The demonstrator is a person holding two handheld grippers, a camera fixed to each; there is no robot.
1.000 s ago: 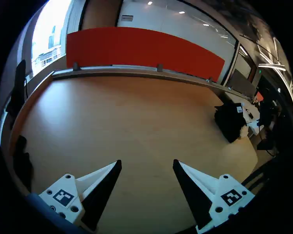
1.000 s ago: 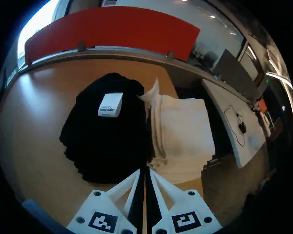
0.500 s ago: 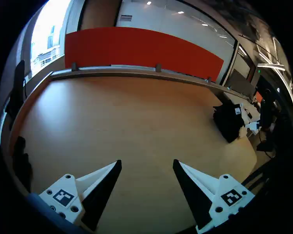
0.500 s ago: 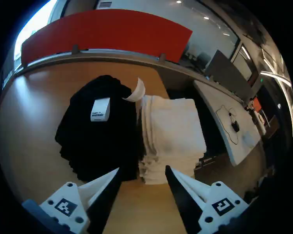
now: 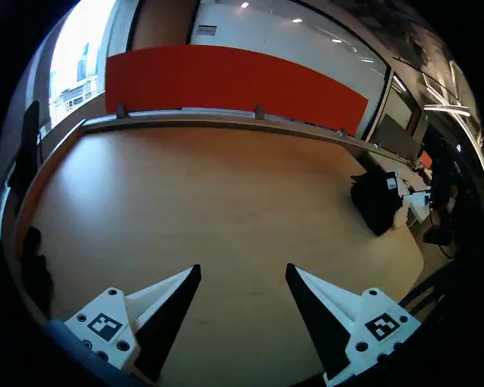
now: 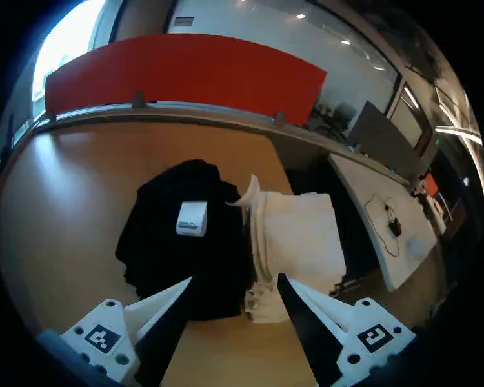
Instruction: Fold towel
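Both empty, wide open: right gripper (image 6: 235,303), left gripper (image 5: 242,290). White towel stack (image 6: 300,238) mid-frame: soft, limp; I'd pinch top corner.

No legible text: the white tag (image 6: 192,219) on the black towel pile (image 6: 171,271) has dark print, too small to read. The right claw (image 6: 235,277) carries square coded markers (image 6: 101,337), no characters.

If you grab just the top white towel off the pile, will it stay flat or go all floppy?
Probably floppy: the white towels are soft folded cloth, and one flap at their edge already curls up on its own. A single towel is likely light, though the whole pile would feel heavier. It shouldn't roll or break.
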